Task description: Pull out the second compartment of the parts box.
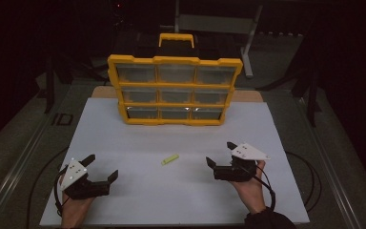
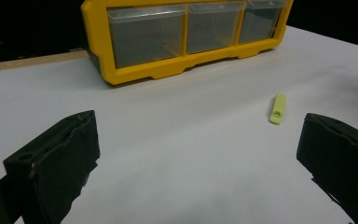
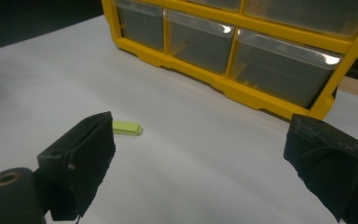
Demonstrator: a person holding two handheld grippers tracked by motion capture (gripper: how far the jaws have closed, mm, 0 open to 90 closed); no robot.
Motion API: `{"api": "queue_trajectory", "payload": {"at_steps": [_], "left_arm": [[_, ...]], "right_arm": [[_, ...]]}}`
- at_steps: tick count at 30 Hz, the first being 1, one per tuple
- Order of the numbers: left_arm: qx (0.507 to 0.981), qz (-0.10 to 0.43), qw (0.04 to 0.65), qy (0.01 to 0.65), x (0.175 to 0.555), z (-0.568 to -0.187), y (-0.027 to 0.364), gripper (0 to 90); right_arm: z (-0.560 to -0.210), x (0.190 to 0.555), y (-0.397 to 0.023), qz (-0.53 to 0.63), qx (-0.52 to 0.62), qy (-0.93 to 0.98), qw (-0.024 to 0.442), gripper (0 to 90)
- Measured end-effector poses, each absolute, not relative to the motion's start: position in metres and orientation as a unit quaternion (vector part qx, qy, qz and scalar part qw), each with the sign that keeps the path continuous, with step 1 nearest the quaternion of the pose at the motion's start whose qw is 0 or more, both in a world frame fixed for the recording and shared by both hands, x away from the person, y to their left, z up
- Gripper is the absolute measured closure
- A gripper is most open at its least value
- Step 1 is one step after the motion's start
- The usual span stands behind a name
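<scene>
Two hand-held grippers rested low over the white desk (image 1: 124,143), one in each of the person's hands, and both stood with their black jaws spread wide apart, nothing between them. The left hand-held gripper (image 1: 101,168) sat near the front left corner of the desk, its grey three-cornered plate on top, its jaws pointing toward the middle. The right hand-held gripper (image 1: 221,153) sat across from it on the right side, at about the same depth, its jaws pointing inward and slightly away from the person.

Between the two, lying flat on the bare desk, was a small yellow-green clip (image 1: 169,159) — a short, slim bar, angled a little. It touched neither gripper. In the left gripper view the clip (image 2: 278,108) lay ahead and toward the right jaw, clear of it. In the right gripper view the clip (image 3: 127,128) showed just beyond the tip of the left jaw, part of it hidden behind that jaw.

At the far side of the desk stood a yellow drawer cabinet (image 1: 175,59) with a handle on top — three rows of three clear drawers, all pushed in. What the drawers held could not be told. The cabinet was well apart from the clip and from both grippers. Black cables trailed from each gripper toward the front edge of the desk
</scene>
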State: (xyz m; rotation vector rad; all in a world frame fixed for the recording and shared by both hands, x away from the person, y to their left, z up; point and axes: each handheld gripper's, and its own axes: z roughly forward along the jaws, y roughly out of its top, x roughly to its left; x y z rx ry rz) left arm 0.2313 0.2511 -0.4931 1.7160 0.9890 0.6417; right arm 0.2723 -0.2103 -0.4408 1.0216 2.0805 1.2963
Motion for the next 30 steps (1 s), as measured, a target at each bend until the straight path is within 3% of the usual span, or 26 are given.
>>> {"api": "queue_trajectory", "payload": {"at_steps": [30], "left_arm": [[0.711,0.265,0.506,0.410,0.231,-0.493,0.251,0.3]], "right_arm": [[-0.429,0.301,-0.166,0.474,0.356,0.771,0.232,8.6]]}}
